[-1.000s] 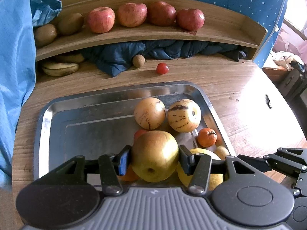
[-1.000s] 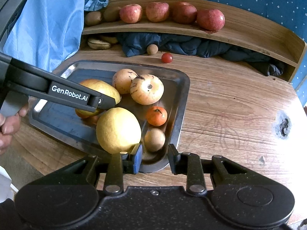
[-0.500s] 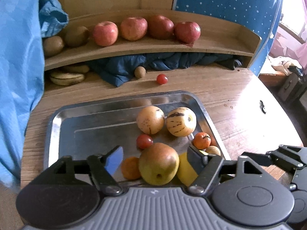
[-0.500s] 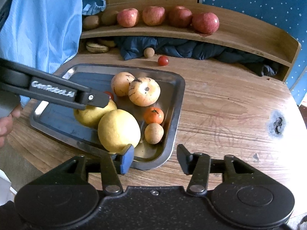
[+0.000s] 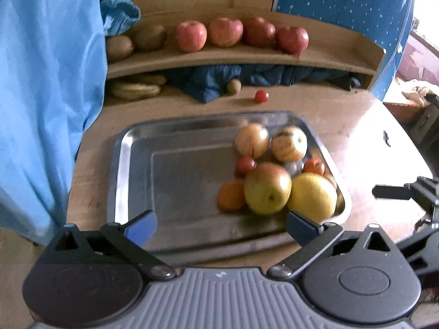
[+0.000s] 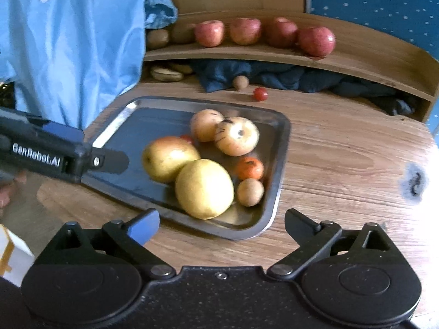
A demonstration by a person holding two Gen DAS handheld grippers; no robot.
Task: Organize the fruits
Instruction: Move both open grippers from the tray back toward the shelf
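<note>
Between picks: my left claw [image 5: 219,226] and right claw [image 6: 221,223] both spread, empty, near tray [image 6: 279,148]. Next, probably close on the yellow pear [image 6: 204,187].

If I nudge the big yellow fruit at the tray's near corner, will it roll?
Probably a little: the yellow fruit looks round and smooth. The tray rim and the neighbouring pear touching it should stop it quickly.

Four red apples [image 5: 241,34], one tray [image 5: 120,164]
</note>
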